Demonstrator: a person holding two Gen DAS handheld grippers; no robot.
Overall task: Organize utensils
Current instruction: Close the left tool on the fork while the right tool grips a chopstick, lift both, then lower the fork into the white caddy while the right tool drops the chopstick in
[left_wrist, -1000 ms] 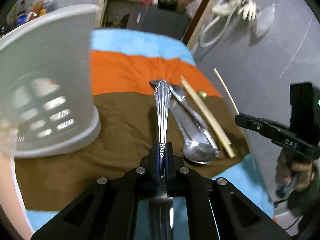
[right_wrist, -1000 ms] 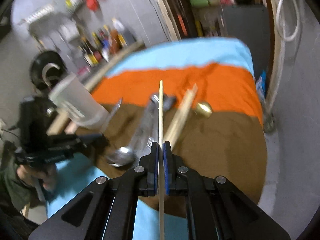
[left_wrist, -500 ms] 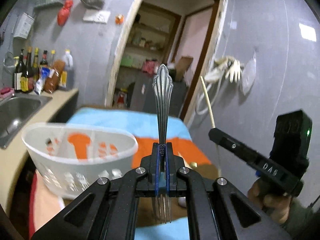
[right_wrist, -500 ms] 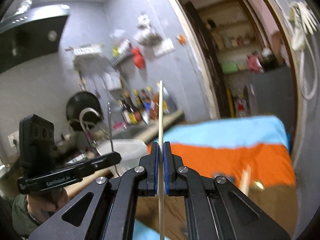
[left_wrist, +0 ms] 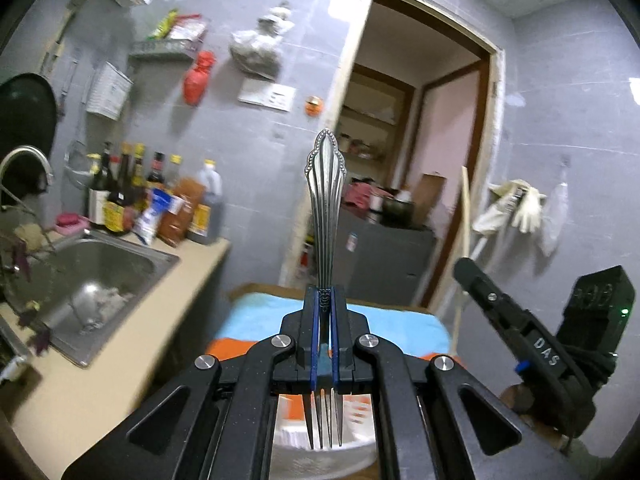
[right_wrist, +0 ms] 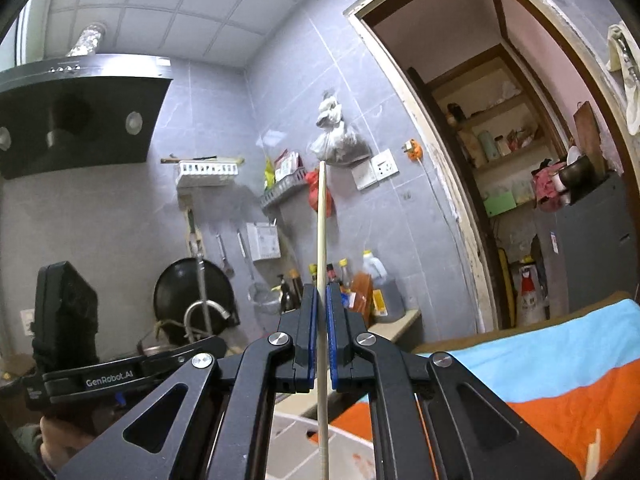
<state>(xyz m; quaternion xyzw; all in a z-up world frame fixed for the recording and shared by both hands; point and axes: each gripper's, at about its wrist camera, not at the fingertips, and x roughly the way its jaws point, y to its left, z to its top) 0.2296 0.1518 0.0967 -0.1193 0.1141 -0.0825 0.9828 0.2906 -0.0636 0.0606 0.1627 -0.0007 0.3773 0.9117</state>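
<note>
Striped blue, orange and brown cloth-covered table (right_wrist: 560,364): lying at lower right of the right view.
White slotted plastic utensil holder (left_wrist: 324,450): sitting at bottom centre, under both claws; contents not showing.
Left claw (left_wrist: 325,300): pinching an ornate silver metal fork (left_wrist: 326,200), tines hanging over the holder.
Right claw (right_wrist: 319,300): pinching a pale wooden chopstick (right_wrist: 321,232), tip lowering-ready above the holder.
Progress: both pieces awaiting release; another chopstick (right_wrist: 593,454) remaining on the cloth.
</note>
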